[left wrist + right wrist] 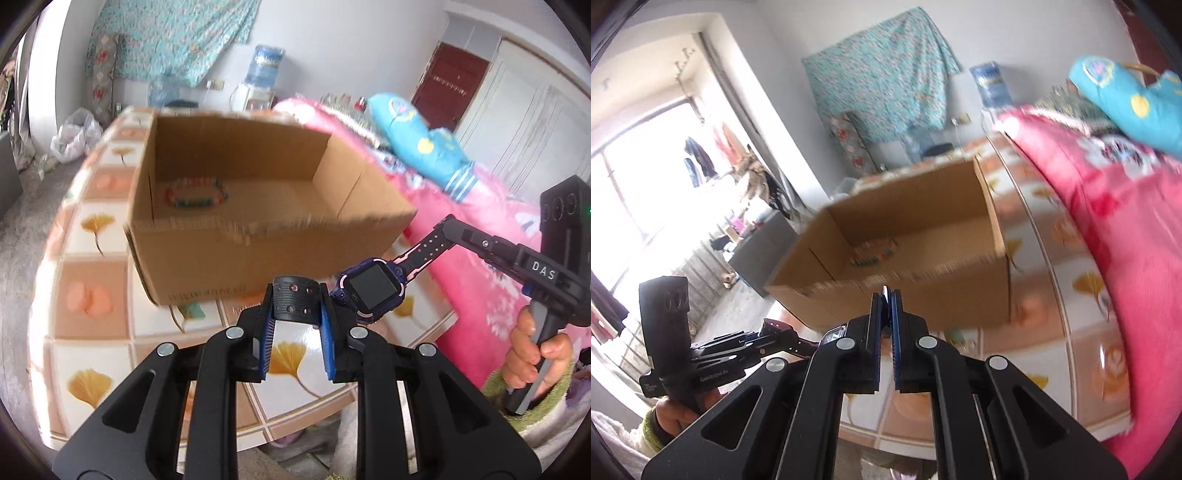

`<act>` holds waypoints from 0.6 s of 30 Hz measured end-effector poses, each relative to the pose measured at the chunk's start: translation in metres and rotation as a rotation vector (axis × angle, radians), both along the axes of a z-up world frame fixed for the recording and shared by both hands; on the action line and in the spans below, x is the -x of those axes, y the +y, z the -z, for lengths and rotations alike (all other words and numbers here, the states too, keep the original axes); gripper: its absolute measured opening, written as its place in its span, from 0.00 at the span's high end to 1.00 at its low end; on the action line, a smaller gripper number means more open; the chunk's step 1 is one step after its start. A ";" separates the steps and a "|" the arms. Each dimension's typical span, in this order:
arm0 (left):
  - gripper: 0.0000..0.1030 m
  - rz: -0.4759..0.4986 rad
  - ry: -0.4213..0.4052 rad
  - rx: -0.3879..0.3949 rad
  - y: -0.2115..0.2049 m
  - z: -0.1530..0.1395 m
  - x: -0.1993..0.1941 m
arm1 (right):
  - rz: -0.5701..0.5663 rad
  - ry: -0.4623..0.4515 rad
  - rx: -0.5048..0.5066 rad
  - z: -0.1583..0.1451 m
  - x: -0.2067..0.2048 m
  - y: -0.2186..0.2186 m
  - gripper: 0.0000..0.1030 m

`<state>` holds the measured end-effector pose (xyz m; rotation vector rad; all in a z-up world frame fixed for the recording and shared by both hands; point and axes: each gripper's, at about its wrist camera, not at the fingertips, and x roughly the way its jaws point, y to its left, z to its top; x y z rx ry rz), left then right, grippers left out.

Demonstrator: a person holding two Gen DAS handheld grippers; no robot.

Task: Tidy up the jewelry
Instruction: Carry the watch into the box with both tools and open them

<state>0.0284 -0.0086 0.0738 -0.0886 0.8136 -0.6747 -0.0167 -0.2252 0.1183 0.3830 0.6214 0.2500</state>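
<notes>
A dark blue smartwatch (371,286) hangs in the air in front of an open cardboard box (258,206), held by both grippers. My left gripper (297,301) is shut on one strap end. My right gripper (448,230) is shut on the other strap end; in the right wrist view (886,299) its jaws pinch the thin strap edge. A colourful bead bracelet (195,192) lies inside the box at the left, and it also shows in the right wrist view (873,253). The box (905,258) stands on the tiled table.
The table (92,288) has a ginkgo-leaf tile pattern and a glass top. A bed with a pink quilt (480,258) and a blue pillow (424,147) lies to the right. A water dispenser (264,74) stands by the far wall.
</notes>
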 end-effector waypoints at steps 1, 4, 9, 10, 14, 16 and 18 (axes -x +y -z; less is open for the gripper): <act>0.80 0.003 -0.015 0.009 0.002 -0.010 0.000 | -0.012 -0.013 0.010 -0.008 -0.003 0.001 0.95; 0.80 0.020 -0.042 0.037 0.005 -0.034 -0.006 | -0.048 -0.048 0.041 -0.031 -0.018 0.004 0.95; 0.80 0.021 -0.040 0.064 0.006 -0.061 -0.038 | -0.096 -0.041 0.052 -0.057 -0.063 0.002 0.95; 0.80 0.014 -0.046 0.053 0.004 -0.064 -0.046 | -0.110 -0.021 0.044 -0.060 -0.079 0.000 0.95; 0.80 0.005 -0.025 0.016 -0.005 -0.067 -0.082 | -0.130 0.062 0.056 -0.056 -0.130 -0.001 0.95; 0.80 0.009 0.002 -0.033 -0.014 -0.059 -0.108 | -0.133 0.118 0.091 -0.046 -0.157 0.001 0.95; 0.80 0.015 0.049 -0.071 -0.023 -0.047 -0.131 | -0.139 0.182 0.128 -0.030 -0.184 0.004 0.95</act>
